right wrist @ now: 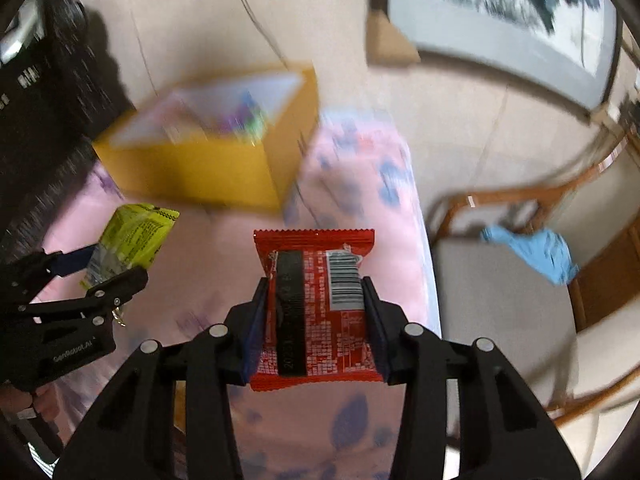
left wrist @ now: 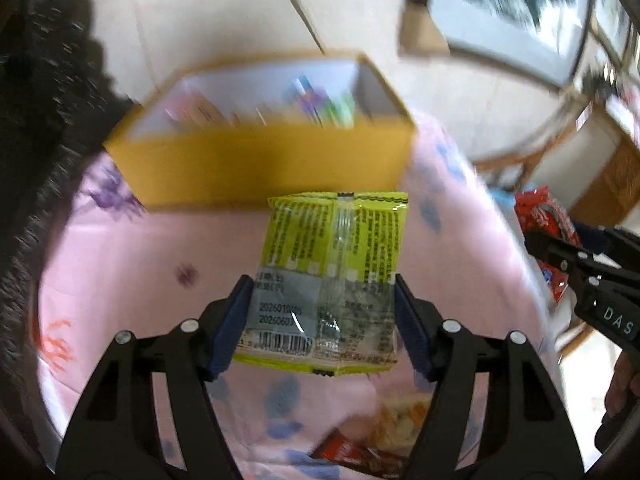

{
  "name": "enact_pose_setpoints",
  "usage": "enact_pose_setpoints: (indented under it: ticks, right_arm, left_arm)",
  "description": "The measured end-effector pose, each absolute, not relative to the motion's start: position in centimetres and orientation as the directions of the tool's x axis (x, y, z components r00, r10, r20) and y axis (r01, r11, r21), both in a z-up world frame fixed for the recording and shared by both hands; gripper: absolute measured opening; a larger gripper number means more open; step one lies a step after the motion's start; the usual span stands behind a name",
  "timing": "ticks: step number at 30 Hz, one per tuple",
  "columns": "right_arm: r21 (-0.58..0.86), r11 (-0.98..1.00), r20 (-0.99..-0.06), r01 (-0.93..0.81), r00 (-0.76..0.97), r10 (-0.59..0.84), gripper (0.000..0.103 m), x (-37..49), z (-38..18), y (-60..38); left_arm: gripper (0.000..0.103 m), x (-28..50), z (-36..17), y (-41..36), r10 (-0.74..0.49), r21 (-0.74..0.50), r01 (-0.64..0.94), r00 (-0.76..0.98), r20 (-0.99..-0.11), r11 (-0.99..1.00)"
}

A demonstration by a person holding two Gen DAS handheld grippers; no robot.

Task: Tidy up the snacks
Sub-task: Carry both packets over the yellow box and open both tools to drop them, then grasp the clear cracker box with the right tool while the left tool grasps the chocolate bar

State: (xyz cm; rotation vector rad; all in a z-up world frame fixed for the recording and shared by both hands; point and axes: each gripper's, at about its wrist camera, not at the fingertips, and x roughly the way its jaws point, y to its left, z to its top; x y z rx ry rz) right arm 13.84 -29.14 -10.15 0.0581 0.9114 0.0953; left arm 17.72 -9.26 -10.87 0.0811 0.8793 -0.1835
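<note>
Ahead of both jaws the yellow box (left wrist: pixel 256 168) is seen; the green packet (left wrist: pixel 334 276) is clamped lengthwise by the left gripper (left wrist: pixel 323 328), the red packet (right wrist: pixel 316 304) by the right gripper (right wrist: pixel 315 330), equally near.

We're looking into a home living space, with a floral pink cloth (left wrist: pixel 132 264) covering the table, a framed picture (right wrist: pixel 508 12) leaning by the cream wall, and a wooden chair (right wrist: pixel 516 280) sitting alongside.

packet (left wrist: pixel 336 264) lime-green | wrapper (right wrist: pixel 316 304) red | box (left wrist: pixel 260 160) yellow | cloth (left wrist: pixel 160 260) pink, floral
</note>
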Motion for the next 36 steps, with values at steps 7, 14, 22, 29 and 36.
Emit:
enact_pose_setpoints:
  ticks: [7,14,22,29,36]
  right_arm:
    - [0.128,0.972,-0.640,-0.196,0.733,0.232,0.044,22.0,-1.4,-26.7]
    - [0.136,0.959,-0.663,-0.248,0.697,0.274,0.044,31.4,-1.9,-23.1]
    - [0.038,0.959,-0.714,-0.282,0.664,0.223,0.062,36.1,-6.4,-21.1]
    - [-0.034,0.930,-0.717,-0.367,0.657,0.233,0.101,35.0,-7.4,-19.3]
    - [-0.061,0.872,-0.762,-0.486,0.586,0.274,0.102,28.2,-7.2,-19.6]
  left_arm:
    - [0.069,24.7,-2.1,-5.0,0.004,0.077,0.058,0.773,-0.634,0.995]
    - [0.069,33.4,-2.1,-3.3,0.077,0.123,0.004,0.759,-0.647,0.992]
    - [0.083,36.8,-4.9,-3.5,0.101,0.144,-0.012,0.769,-0.631,0.989]
    - [0.101,36.3,-5.0,-2.1,0.187,0.171,-0.102,0.769,-0.611,0.980]
    - [0.101,32.2,-5.2,0.1,0.201,0.138,-0.146,0.732,-0.651,0.980]
